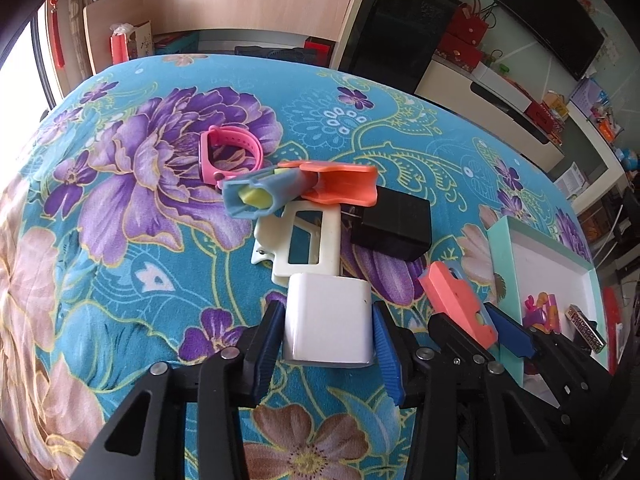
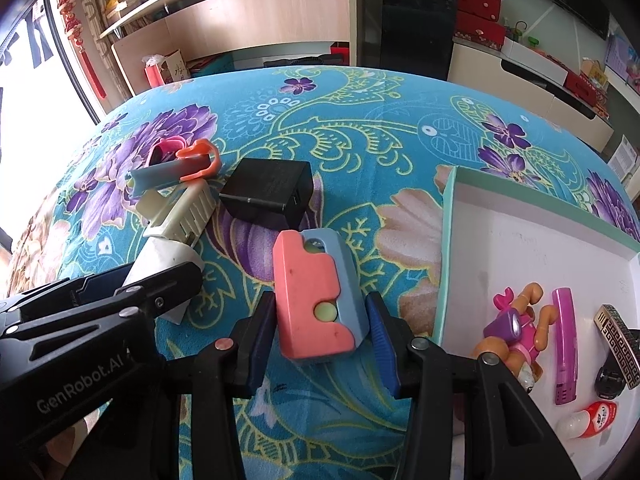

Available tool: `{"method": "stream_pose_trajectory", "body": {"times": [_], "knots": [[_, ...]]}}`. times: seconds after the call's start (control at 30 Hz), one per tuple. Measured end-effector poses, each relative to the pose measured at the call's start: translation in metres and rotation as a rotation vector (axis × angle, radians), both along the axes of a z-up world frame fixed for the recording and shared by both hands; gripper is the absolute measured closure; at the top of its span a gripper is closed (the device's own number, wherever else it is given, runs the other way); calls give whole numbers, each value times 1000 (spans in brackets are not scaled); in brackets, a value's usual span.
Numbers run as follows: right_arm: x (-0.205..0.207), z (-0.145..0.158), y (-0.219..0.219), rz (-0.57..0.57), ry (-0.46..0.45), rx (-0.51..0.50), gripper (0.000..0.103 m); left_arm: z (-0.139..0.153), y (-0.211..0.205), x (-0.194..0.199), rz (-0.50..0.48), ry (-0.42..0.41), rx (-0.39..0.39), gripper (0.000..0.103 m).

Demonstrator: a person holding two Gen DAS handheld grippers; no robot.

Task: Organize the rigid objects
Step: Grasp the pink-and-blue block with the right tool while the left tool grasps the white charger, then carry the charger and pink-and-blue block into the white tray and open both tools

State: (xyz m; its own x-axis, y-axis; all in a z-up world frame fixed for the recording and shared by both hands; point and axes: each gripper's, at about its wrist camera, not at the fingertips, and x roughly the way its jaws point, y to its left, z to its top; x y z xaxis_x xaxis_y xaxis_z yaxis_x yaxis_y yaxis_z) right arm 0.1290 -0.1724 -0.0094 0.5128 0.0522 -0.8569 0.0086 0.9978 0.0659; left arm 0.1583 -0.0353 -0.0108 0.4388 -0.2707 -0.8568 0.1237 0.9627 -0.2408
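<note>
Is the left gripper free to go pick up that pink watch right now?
Probably not: the left gripper is already closed on the white charger. The pink watch lies uncovered beyond the pile.

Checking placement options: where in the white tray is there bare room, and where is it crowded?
The shallow white tray with mint rim is bare across its far half. Its near end is crowded with the pink toy figure, purple clip and black patterned piece.

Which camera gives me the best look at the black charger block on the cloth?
The right wrist view: the black charger block sits unobstructed near centre, with its top, front face and port side visible. In the left wrist view the black charger block is also visible but more oblique, and an orange plastic piece overlaps its upper left corner.
</note>
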Motion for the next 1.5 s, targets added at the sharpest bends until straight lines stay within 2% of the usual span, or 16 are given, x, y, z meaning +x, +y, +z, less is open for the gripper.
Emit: {"method": "stream_pose_trajectory", "body": {"times": [0.37,0.47,0.53,1.03,1.4,1.5], "knots": [[-16,33,-15,-31,-98,31,61,39,4,-13,10,-110,-18,58],[-18,38,-17,-31,-115,40,68,43,1,-15,3,-123,-17,58],[-19,38,-18,-29,-114,41,81,44,-1,-16,-2,-128,-14,58],[-16,29,-20,-12,-97,80,82,27,-14,-12,-23,-93,18,58],[-18,34,-20,-21,-124,68,82,32,-10,-13,-16,-110,12,58],[-21,41,-25,-35,-149,89,82,41,-9,-16,-13,-141,5,58]]}}
